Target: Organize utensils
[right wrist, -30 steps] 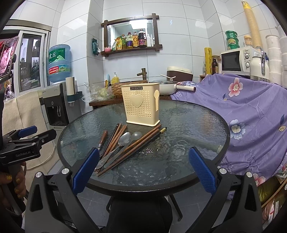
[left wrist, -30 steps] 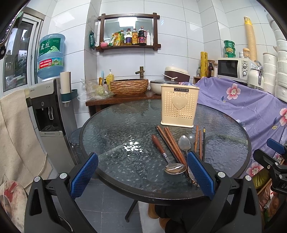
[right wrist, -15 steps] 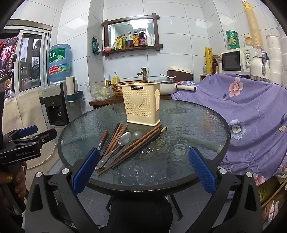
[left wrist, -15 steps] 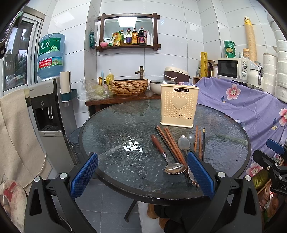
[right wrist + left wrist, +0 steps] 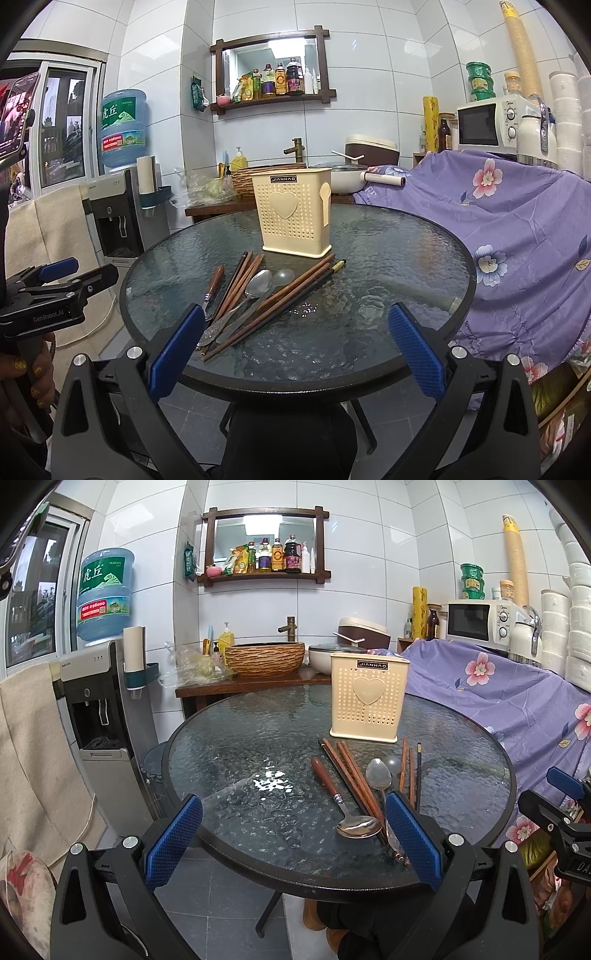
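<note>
While nothing is held yet, the left gripper (image 5: 291,834) and the right gripper (image 5: 295,345) both gape wide and empty at the near edge of the table (image 5: 406,258). Just past the fingers lie the spoons (image 5: 341,799) and chopsticks (image 5: 295,291), spread flat on the glass and not yet sorted. Farther off stands the holder (image 5: 293,216), upright and near them, likely so each piece can be dropped in.
</note>
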Tool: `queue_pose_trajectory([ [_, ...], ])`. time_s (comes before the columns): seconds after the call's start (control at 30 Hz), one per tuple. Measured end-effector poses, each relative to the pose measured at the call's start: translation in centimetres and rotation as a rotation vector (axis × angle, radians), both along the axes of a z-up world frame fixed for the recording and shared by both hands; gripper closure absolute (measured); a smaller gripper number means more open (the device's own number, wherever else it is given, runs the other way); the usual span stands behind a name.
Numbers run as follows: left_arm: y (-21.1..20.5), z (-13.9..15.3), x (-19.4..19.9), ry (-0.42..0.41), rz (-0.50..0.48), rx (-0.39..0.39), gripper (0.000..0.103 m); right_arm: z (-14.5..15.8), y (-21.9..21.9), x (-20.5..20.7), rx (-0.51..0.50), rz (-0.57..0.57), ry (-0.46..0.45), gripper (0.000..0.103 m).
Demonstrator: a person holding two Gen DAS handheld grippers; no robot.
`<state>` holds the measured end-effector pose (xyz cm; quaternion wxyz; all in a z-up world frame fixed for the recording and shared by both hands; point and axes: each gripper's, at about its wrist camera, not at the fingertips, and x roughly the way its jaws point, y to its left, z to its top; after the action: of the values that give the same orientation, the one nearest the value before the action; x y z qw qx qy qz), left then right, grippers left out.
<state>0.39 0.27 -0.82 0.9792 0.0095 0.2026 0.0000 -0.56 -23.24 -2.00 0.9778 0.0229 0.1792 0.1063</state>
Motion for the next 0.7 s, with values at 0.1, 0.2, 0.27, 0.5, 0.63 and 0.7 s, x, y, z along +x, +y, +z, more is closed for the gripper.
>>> queue_pose_trajectory([
  [0.1,0.0,-0.1,0.0,0.003,0.0,0.0,0.006,0.0,0.0,0.0,0.0,0.0,0.0,0.005],
  [0.2,-0.1,-0.3,0.1,0.008,-0.002,-0.001,0.006,0.0,0.0,0.0,0.0,0.001,0.002,0.005],
  [0.27,-0.3,-0.4,0.1,0.011,-0.002,0.0,0.006,0.0,0.1,0.0,-0.002,0.001,0.003,0.005],
  [0.5,-0.2,-0.8,0.8,0.03,0.003,0.005,0.006,-0.2,0.0,0.4,-0.011,0.001,0.013,0.005],
  [0.63,0.2,-0.6,2.3,0.048,0.006,0.01,0.006,-0.2,-0.2,1.7,-0.003,0.008,0.037,0.005],
  [0.7,0.4,-0.5,3.3,0.047,0.019,0.028,0.006,-0.2,-0.4,2.7,0.002,0.006,0.057,0.005],
])
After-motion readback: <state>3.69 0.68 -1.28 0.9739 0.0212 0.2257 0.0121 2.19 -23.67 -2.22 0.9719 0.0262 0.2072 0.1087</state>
